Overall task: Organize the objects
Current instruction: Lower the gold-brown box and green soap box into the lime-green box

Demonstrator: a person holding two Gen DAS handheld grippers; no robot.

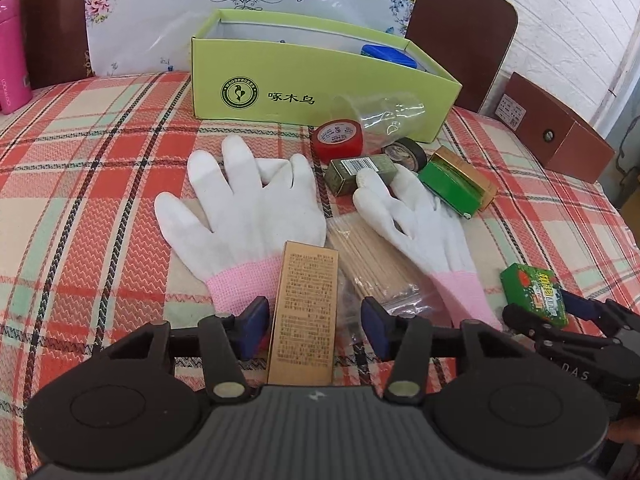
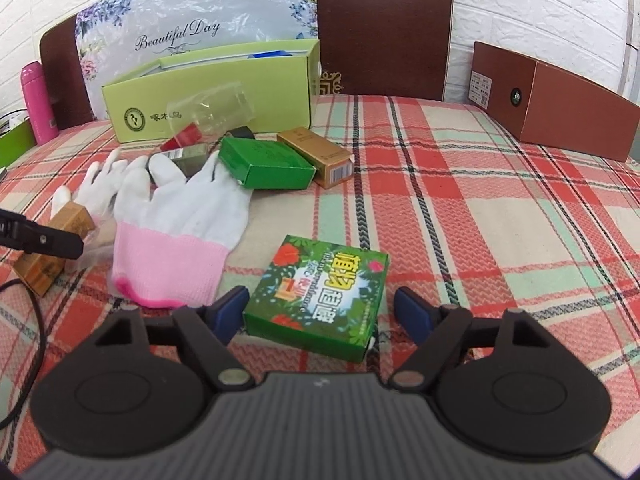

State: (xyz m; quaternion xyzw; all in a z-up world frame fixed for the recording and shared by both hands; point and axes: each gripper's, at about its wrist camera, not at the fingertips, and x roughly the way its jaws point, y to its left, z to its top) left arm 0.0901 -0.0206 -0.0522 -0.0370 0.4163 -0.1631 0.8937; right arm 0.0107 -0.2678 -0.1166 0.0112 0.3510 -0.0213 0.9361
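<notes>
A red, cream and mint plaid tablecloth (image 1: 100,168) lies under white knit gloves with pink cuffs (image 1: 244,208). Behind sits a lime-green cardboard box (image 1: 300,88), beside a hot-pink bottle (image 2: 38,104) and a small leafy-green printed carton (image 2: 320,296).

Two white gloves (image 1: 244,204) — two tape rolls (image 1: 338,138) — five small boxes (image 1: 302,312), one green bin (image 1: 320,80).
</notes>
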